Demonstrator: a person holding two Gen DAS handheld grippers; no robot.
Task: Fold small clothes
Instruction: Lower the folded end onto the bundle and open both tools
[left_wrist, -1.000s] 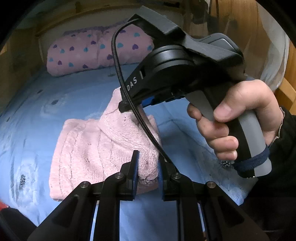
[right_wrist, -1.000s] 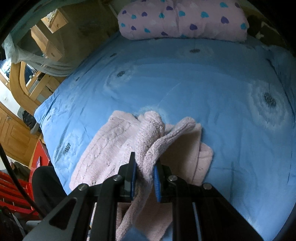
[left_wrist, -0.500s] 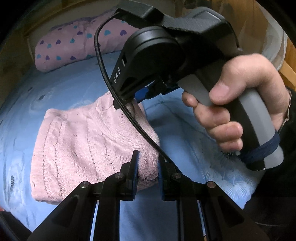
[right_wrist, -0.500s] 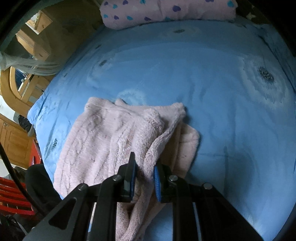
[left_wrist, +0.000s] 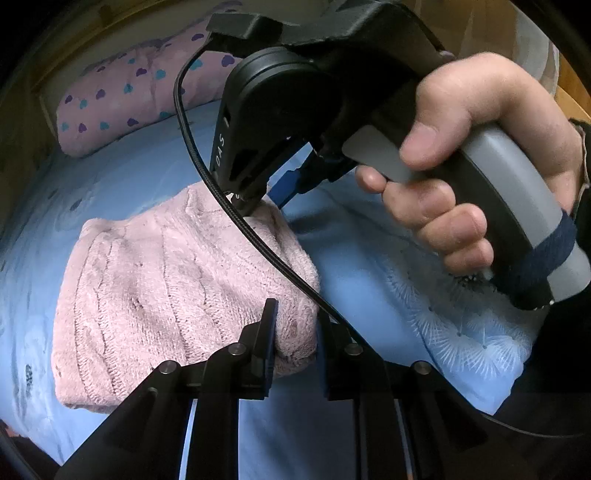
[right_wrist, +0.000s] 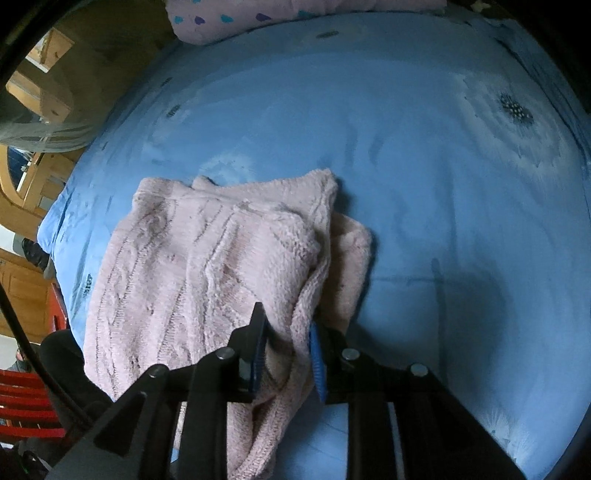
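Blue bed sheet (right_wrist: 424, 155) carries the pink knit sweater (left_wrist: 166, 288); left tongs (left_wrist: 293, 343) clamp its corner, right tongs (right_wrist: 286, 354), just easing apart, straddle its edge. Let go only once the fold lies flat.

You have brought both tools down, so the pink sweater (right_wrist: 207, 266) now lies flatter and wider on the bed (right_wrist: 424, 147). Your right tool (right_wrist: 286, 354) has just been widening its jaws, knit between them.
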